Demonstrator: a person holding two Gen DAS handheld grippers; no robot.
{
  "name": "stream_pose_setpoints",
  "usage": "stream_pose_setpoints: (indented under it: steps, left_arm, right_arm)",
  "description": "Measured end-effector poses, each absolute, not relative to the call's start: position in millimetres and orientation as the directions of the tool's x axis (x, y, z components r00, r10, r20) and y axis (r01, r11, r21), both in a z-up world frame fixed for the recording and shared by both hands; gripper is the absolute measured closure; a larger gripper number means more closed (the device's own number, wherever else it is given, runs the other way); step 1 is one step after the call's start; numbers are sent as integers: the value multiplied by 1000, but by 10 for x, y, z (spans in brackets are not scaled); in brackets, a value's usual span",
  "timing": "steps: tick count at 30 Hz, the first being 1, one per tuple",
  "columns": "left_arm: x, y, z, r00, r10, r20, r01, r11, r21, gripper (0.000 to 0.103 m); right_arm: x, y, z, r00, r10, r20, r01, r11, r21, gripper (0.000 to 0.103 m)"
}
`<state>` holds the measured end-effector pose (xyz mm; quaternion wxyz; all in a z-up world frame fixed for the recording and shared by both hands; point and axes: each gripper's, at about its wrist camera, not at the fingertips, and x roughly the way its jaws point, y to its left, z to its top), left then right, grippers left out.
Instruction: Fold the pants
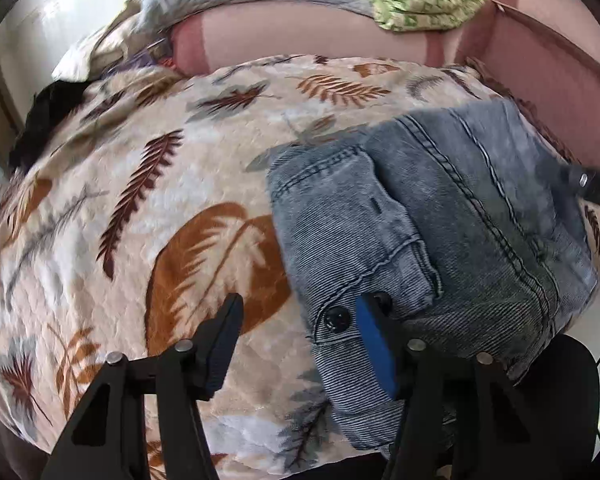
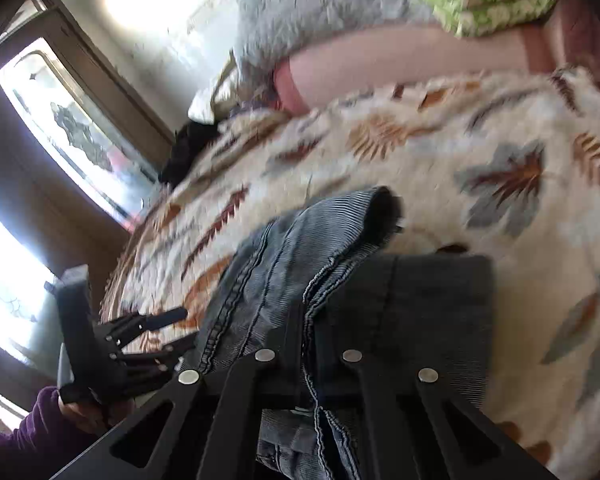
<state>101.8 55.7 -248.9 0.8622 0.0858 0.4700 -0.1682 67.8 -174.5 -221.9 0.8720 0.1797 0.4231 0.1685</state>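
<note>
The jeans [image 1: 440,216] are lying bunched on the leaf-patterned blanket [image 1: 148,184] covering the bed. The left gripper [image 1: 300,344] is being held with jaws spread — the blue pad [image 1: 374,344] resting at the waistband button [image 1: 337,319]. Denim is being pinched by the right gripper [image 2: 308,320] — jaws pressed together on a lifted fold.

The pants [image 1: 440,216] are faded grey-blue ribbed denim with raised stitched seams. The blanket [image 1: 140,208] looks plush, softly sheened. Matt black plastic gripper arms carry shiny metal pins [image 1: 185,345].
</note>
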Motion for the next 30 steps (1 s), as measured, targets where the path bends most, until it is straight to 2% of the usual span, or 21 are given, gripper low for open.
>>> stream_pose_setpoints:
  steps: [5, 9, 12, 14, 15, 17, 19, 21, 25, 28, 30]
  left_arm:
    - [964, 155, -2402, 485, -268, -832, 440, 897, -32, 46]
    - [1026, -148, -2588, 459, -167, -873, 410, 911, 42, 37]
    - [1065, -81, -2547, 433, -176, -884, 369, 929, -4, 37]
    - [1046, 6, -2370, 470, -171, -866, 364, 931, 13, 37]
    - [1050, 49, -2277, 500, -154, -852, 354, 935, 38, 37]
    - [1091, 99, -2100, 551, -135, -823, 335, 940, 70, 35]
    - [1227, 109, -1957, 581, -140, -802, 320, 945, 66, 30]
    - [1405, 42, -1964, 583, -125, -802, 309, 948, 77, 30]
    - [1764, -160, -2218, 540, -99, -836, 294, 953, 77, 30]
    - [1973, -264, -2490, 493, -49, -869, 264, 960, 96, 30]
    - [2094, -243, -2670, 461, -26, -887, 237, 967, 95, 28]
  right_arm:
    - [488, -2207, -2090, 665, 395, -633, -50, 870, 491, 98]
    - [565, -2619, -2512, 618, 365, -697, 84, 850, 520, 96]
    - [721, -2714, -2966, 498, 335, -800, 217, 845, 489, 94]
    - [711, -2756, -2958, 511, 347, -786, 237, 823, 517, 91]
    - [700, -2768, -2861, 537, 339, -772, 231, 821, 522, 87]
    - [699, -2738, -2613, 593, 310, -743, 204, 835, 511, 72]
    - [695, -2648, -2291, 678, 291, -675, 133, 855, 502, 66]
    - [795, -2503, -2152, 676, 352, -647, 60, 849, 525, 65]
    - [1037, -2145, -2160, 635, 401, -660, 4, 853, 521, 65]
    - [1278, -1919, -2412, 577, 358, -734, 18, 893, 450, 64]
    - [1314, -1907, -2623, 564, 310, -765, 43, 915, 402, 68]
